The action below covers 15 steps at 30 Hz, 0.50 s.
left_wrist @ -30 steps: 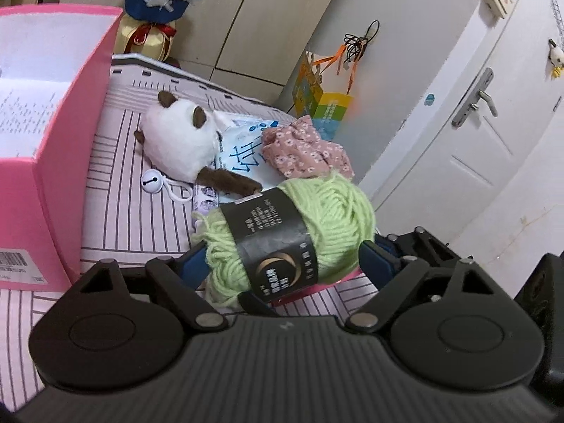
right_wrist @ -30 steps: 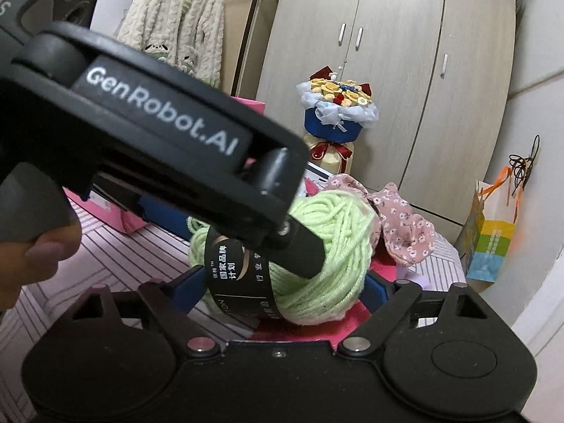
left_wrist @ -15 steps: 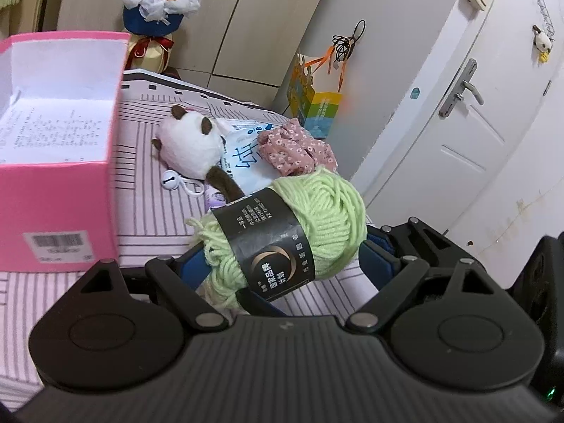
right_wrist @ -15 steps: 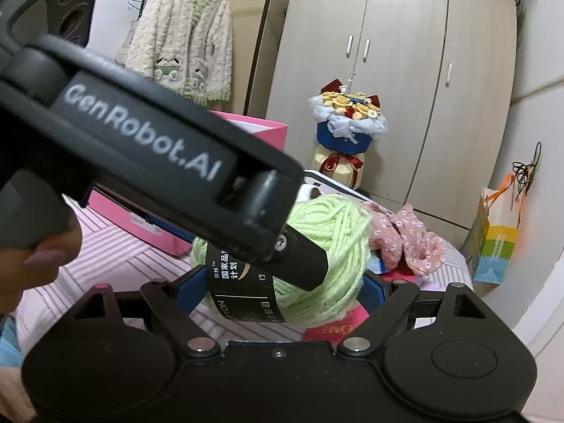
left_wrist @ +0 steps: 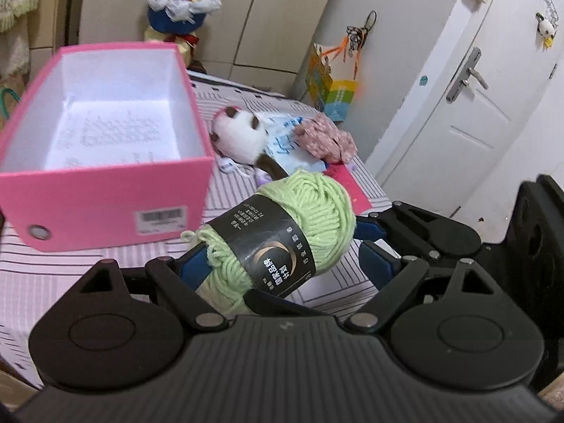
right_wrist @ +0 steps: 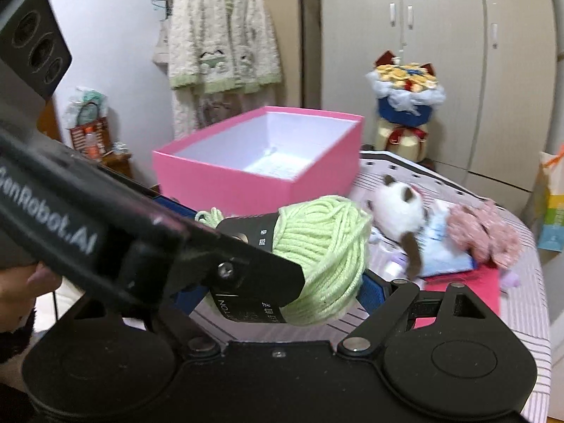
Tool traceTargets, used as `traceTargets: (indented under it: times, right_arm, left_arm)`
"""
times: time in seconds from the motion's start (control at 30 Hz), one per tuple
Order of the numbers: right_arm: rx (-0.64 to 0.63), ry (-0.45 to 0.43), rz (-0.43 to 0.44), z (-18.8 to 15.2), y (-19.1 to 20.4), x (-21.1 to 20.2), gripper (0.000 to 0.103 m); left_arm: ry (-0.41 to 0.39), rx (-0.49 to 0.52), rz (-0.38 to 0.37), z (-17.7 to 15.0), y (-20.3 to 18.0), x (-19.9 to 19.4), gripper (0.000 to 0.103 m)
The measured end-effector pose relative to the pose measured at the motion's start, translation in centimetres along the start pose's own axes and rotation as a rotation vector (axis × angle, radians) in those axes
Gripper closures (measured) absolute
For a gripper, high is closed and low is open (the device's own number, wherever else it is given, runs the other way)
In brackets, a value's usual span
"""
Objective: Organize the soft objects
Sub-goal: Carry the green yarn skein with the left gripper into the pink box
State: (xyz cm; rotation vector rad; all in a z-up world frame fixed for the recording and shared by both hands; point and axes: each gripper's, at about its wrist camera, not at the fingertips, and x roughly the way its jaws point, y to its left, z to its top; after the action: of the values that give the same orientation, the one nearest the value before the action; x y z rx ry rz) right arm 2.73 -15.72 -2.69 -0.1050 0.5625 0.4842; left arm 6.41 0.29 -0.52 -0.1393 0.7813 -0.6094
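**A:** Where's the yarn [left_wrist: 282,243]?

**B:** Lower middle of both views, off the bed [left_wrist: 70,282] and tilted. I have my left claw [left_wrist: 278,257] spread wide across its length, one pad on the frayed end. My right claw [right_wrist: 278,292] is also wide and clamps it crosswise. The box [left_wrist: 105,197] sits at upper left in the left view, open and, as far as I can see, empty.

**A:** What worries you?

**B:** Two claws on one soft ball. If my hands drift apart or twist against each other, I think the skein squashes and pops out, or the black band slides off. The left claw's far pad looks barely on the yarn, so that grip may be weak.

**A:** And at the box?

**B:** My left claw crosses right over the yarn in the right view, so the claws could knock together or hit the near wall. That loose strand could also snag on a finger. A drop now probably lands short, near the plush [left_wrist: 239,137].
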Motion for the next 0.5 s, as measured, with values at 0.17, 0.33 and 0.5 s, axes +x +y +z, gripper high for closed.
traceTargets:
  times: [0.17, 0.33, 0.5]
  right_arm:
    - [-0.02, -0.008, 0.046, 3.1, 0.9, 0.7, 0.012]
    - [-0.074, -0.027, 0.065, 6.4, 1.7, 2.1, 0.012]
    - [-0.128, -0.052, 0.099, 9.8, 1.4, 4.1, 0.012]
  left_arm:
    - [-0.043, 0.031, 0.043, 1.4, 0.9, -2.3, 0.015]
    - [-0.089, 0.046, 0.083, 3.8, 2.4, -3.4, 0.015]
    - [-0.117, 0.03, 0.1, 7.0, 5.1, -2.9, 0.014]
